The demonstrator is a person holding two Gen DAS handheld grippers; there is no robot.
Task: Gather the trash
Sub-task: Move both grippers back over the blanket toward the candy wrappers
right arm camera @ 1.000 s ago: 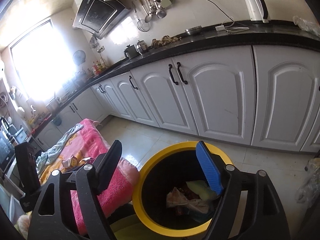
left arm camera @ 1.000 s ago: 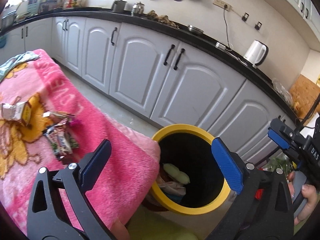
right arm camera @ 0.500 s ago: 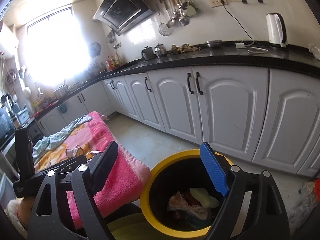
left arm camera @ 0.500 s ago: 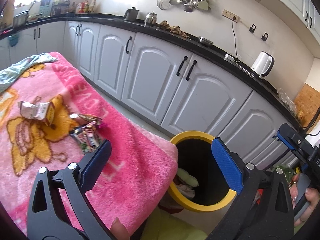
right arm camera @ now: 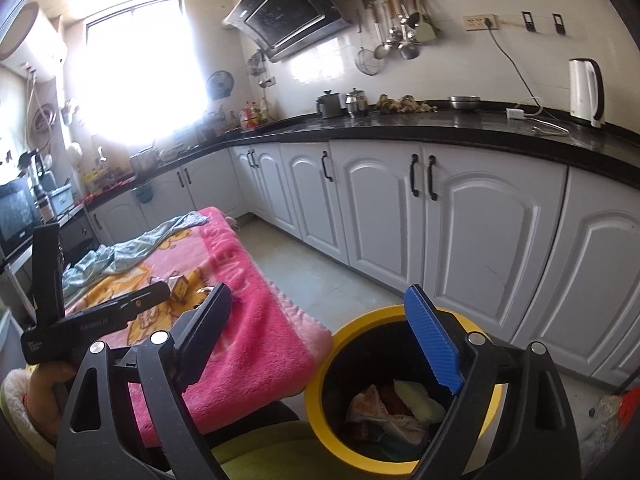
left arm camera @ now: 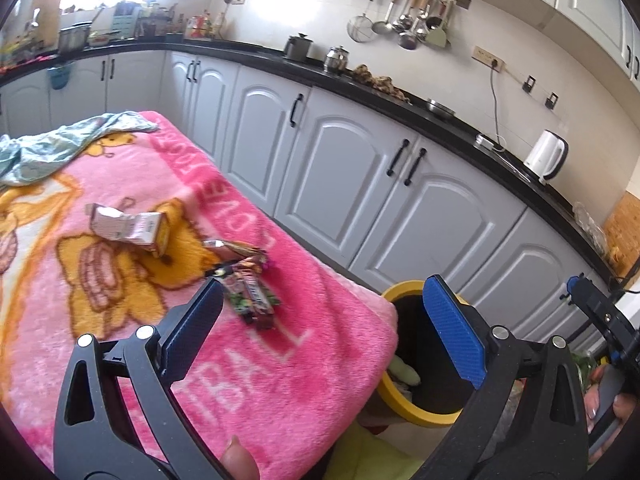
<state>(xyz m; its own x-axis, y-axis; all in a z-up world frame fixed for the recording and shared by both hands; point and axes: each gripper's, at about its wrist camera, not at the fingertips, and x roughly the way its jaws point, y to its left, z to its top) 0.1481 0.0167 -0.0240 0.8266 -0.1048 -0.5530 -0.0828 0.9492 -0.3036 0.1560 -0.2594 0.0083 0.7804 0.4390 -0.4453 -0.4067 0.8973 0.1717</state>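
On pink blanket [left arm camera: 328, 360] before white kitchen cabinets: snack wrappers [left arm camera: 248, 284] just beyond empty, wide-apart left gripper [left arm camera: 316, 336], long axis running near-to-far; right gripper [right arm camera: 320, 344], jaws just opening, empty, above yellow bin [right arm camera: 320, 412], farther off.

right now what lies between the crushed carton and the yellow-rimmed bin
In the left wrist view, crumpled snack wrappers on the pink fleece blanket lie between the crushed carton and the yellow-rimmed bin.

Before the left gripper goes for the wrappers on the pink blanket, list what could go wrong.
1. The snack wrappers lie flat on the fluffy pink blanket; the open left gripper may pinch pile along with foil and drag the blanket.
2. The crushed carton lies close behind; a sweep could knock it further away.
3. The yellow-rimmed bin sits low beside the blanket's edge, so an early release might drop trash on the floor.
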